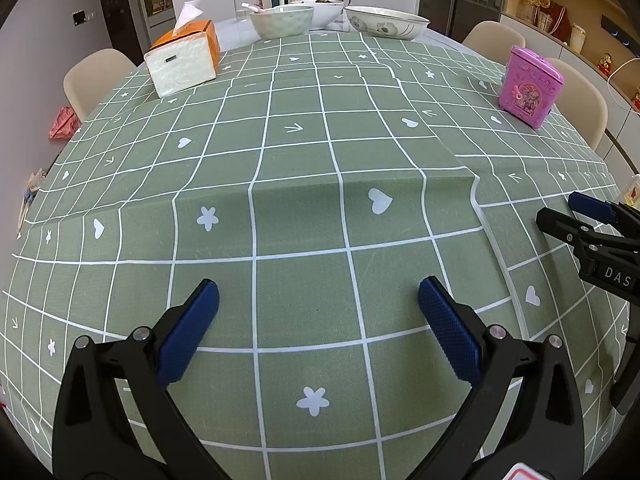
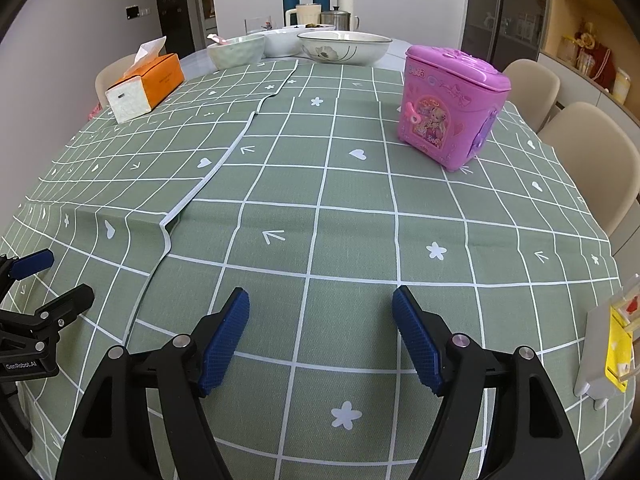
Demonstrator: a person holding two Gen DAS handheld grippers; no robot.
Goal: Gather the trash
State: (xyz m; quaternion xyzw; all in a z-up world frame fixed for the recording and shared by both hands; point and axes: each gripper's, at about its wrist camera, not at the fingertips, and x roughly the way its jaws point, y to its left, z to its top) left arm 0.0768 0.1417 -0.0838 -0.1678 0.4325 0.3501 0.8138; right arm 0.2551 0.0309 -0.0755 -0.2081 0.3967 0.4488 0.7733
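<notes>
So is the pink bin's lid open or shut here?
Shut: the pink bin stands upright and its lid sits flat on the rim.

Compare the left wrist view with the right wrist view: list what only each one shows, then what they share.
Only the left wrist view: a crumpled pink paper past the table's left edge.
Only the right wrist view: a white and yellow packet at the table's right edge.
Both: the green checked tablecloth, orange tissue box, pink toy bin, bowls, and both open, empty grippers, left gripper and right gripper.
</notes>
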